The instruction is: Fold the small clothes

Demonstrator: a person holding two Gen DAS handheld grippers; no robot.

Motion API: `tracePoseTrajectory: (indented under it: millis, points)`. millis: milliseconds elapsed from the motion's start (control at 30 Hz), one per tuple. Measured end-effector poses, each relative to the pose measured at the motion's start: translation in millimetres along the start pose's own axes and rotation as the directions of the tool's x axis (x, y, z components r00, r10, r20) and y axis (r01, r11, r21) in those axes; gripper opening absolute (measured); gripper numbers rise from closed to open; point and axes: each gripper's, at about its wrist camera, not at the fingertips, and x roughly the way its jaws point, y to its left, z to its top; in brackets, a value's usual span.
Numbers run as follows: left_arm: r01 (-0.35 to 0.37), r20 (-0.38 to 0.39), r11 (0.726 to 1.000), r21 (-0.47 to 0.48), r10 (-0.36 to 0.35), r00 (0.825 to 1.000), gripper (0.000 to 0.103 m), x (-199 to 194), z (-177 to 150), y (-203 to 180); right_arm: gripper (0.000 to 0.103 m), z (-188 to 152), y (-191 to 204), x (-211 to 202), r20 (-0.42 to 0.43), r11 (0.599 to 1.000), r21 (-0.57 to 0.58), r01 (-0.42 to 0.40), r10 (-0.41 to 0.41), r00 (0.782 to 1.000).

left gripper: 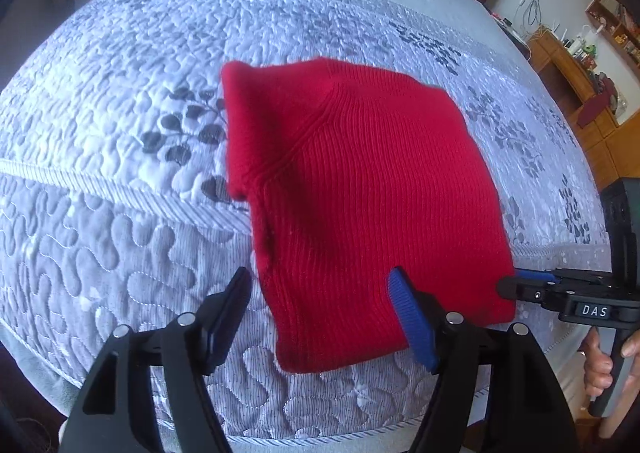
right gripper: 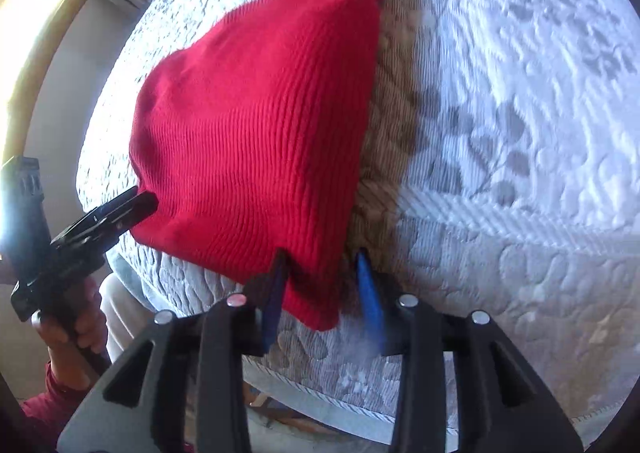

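The left gripper (left gripper: 320,317) has its jaws spread wide, straddling the near left corner of the red sweater (left gripper: 360,193) without pinching it; one pad is just off the cloth's left edge, the other over the knit. The right gripper (right gripper: 322,293) has its jaws partly apart around the near right corner of the sweater (right gripper: 256,125); the corner hangs between the pads, and no pressure on it is visible. In the left wrist view, the right gripper's tip (left gripper: 510,287) touches the sweater's right edge.

The sweater lies as a compact folded packet on the quilted bedspread (left gripper: 120,181), close to the bed's near edge, with a sleeve seam running diagonally across its top layer.

Judged step: the end of a fold, with both near corners let go. The packet looks roughly rectangular, so the task appears well along.

The next move calls either for clearing both grippers upward without dragging the knit, or for re-gripping both near corners evenly for one more fold away from the bed edge.
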Motion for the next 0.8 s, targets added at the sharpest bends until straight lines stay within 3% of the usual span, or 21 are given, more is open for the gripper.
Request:
tracePoseTrajectory:
  millis: [167, 567, 800]
  points:
    - [0.015, 0.031, 1.000, 0.010, -0.016, 0.999, 0.074, -15.2, 11.1, -3.8, 0.062, 22.1, 0.7, -14.7, 0.065, 1.000, -0.016, 0.017, -0.016, 0.998]
    - [0.004, 0.080, 0.998, 0.055, -0.009, 0.997, 0.079, -18.1, 48.5, 0.3, 0.074, 68.8, 3.7, 2.9, 0.091, 0.999, -0.022, 0.039, -0.037, 0.995]
    - [0.000, 0.005, 1.000, 0.014, 0.000, 1.000, 0.080, 19.9, 65.7, 29.5, 0.077, 82.2, 2.7, 20.8, 0.071, 0.999, -0.022, 0.048, -0.047, 0.996]
